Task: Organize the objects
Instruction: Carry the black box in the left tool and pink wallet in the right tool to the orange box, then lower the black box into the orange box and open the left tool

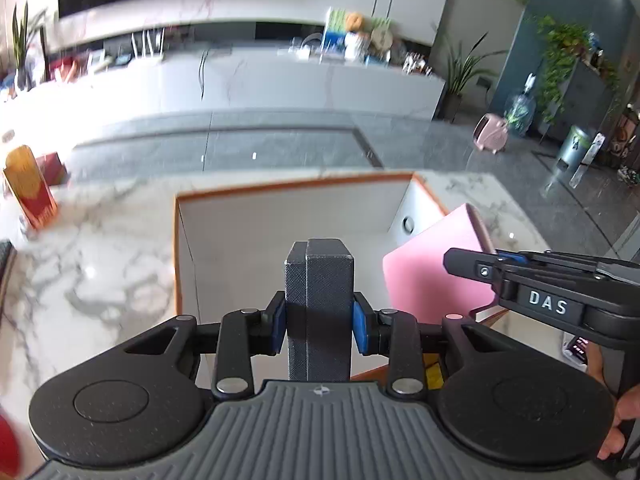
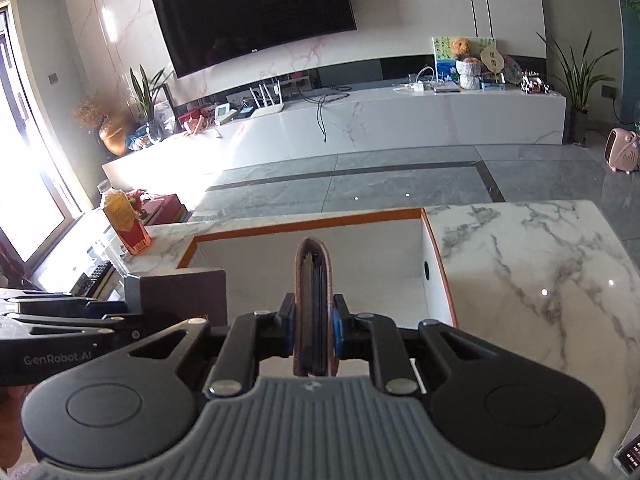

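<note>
My left gripper is shut on a dark grey textured box, held upright over the near part of a white storage box with an orange rim. My right gripper is shut on a pink notebook, seen edge-on and upright over the same storage box. In the left wrist view the pink notebook and the right gripper are at the right, over the box's right side. In the right wrist view the grey box and the left gripper are at the left.
The storage box stands on a white marble table. A red and yellow carton stands at the table's far left; it also shows in the right wrist view. A phone lies near the right edge. Beyond are grey floor and a TV console.
</note>
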